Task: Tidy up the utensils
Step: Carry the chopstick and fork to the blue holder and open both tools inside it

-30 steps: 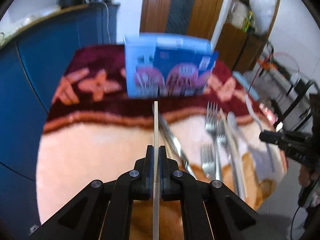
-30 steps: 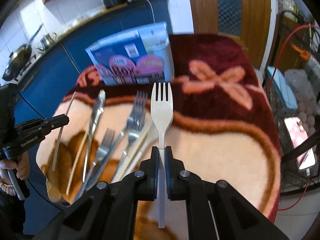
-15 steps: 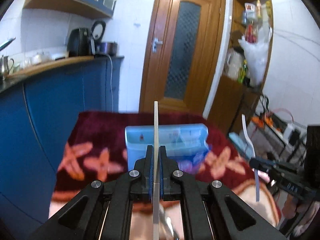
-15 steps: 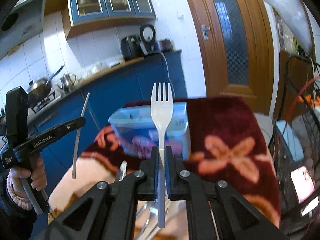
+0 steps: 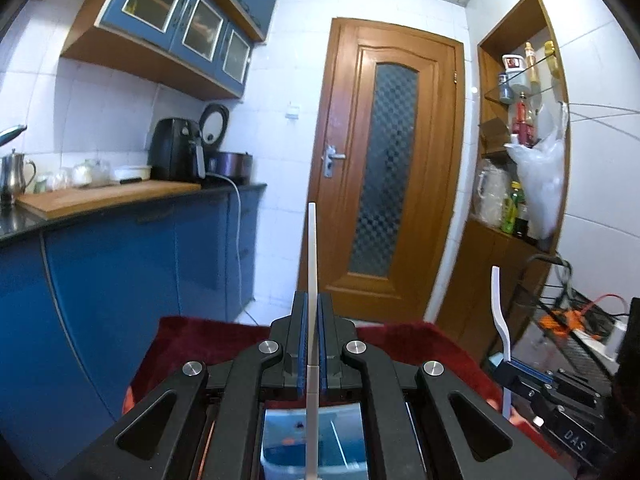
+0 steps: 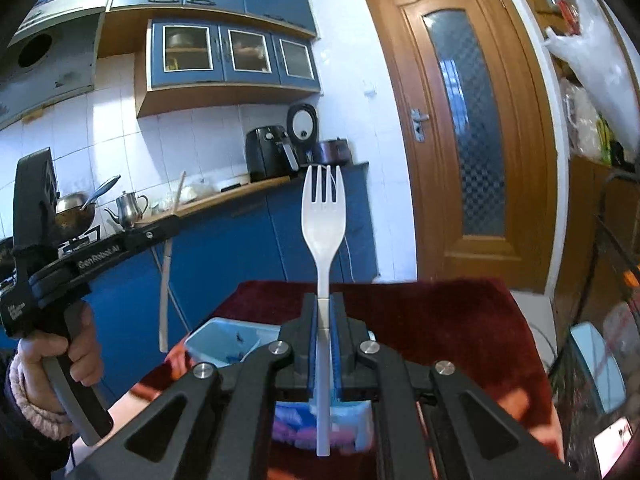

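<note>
my view is evenly lit, cool and bluish, brightest on the white tiled wall [image 5: 280,80]. the frosted pane in the wooden door [image 6: 468,128] glows with pale light. fisheye bending curves the cabinets [image 6: 232,52] and door frame, and black corners ring both views. the red cloth [image 6: 440,320] near my jaws smears soft, slightly blurred.

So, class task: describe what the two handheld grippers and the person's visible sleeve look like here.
Both grippers are matte black, with angular linkage arms carrying triangular cut-outs and round silver bolts. The fingers are lined with blue pads. The left gripper has a pistol-style handle and white lettering along its side; the right gripper shows white letters near its body. At the hand, a pink knitted cuff peeks from a dark sleeve.
</note>
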A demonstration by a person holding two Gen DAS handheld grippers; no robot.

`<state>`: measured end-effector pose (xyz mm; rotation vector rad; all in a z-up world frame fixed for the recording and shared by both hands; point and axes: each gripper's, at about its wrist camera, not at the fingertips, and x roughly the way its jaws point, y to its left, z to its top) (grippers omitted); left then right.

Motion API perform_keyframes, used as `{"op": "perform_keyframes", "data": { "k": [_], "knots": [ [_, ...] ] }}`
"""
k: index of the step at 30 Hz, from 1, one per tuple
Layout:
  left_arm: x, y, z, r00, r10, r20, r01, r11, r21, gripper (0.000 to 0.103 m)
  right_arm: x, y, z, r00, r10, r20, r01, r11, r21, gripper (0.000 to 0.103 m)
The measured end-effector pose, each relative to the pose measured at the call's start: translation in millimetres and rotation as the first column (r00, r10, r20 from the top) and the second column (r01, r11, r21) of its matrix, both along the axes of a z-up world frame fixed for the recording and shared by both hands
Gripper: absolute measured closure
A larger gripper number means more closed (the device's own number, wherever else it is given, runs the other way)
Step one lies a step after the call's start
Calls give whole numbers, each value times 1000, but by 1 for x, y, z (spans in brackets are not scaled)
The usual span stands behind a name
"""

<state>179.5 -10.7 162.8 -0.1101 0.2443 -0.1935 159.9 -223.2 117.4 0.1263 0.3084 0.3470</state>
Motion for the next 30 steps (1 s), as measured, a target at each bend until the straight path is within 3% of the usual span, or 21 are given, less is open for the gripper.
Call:
{"op": "perform_keyframes", "data": {
  "k": [11,19,30],
  "knots": [
    [30,7,-47,994,108,30,-106,993,-57,99,47,9,-34,999,6,38,-8,999,37,95],
    [15,-2,-72,997,70,15,-69,997,-22,99,43,7,-54,999,27,-24,-27,999,-20,95],
    [-4,-4,-88,999,34,-26,-34,999,2,99,29,5,-55,998,29,-58,-33,996,-79,95]
  ]
}}
